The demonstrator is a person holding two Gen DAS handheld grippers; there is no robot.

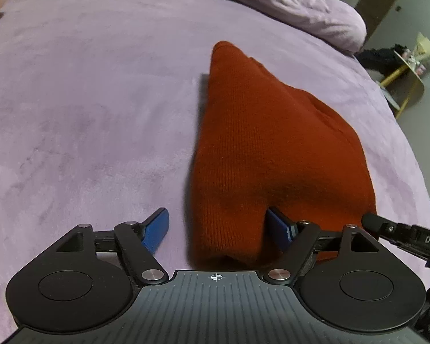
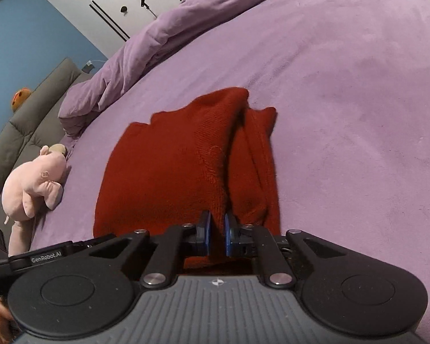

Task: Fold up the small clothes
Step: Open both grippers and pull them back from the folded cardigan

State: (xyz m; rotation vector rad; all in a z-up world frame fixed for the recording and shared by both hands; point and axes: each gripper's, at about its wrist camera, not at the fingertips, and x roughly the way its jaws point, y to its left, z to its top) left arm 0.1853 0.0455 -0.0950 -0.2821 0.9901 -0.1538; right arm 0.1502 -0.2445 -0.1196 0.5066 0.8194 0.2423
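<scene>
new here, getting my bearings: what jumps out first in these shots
The rust-red knit garment lies partly folded in the middle of the purple bedspread. The right gripper pinches its near edge, while the left gripper stands open around its near corner. A pink plush pig lies at the bed's edge.

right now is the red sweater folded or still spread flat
Folded, at least partly. The red sweater lies on the purple bedcover with one doubled layer lapped over another, narrowed to a compact wedge.
</scene>
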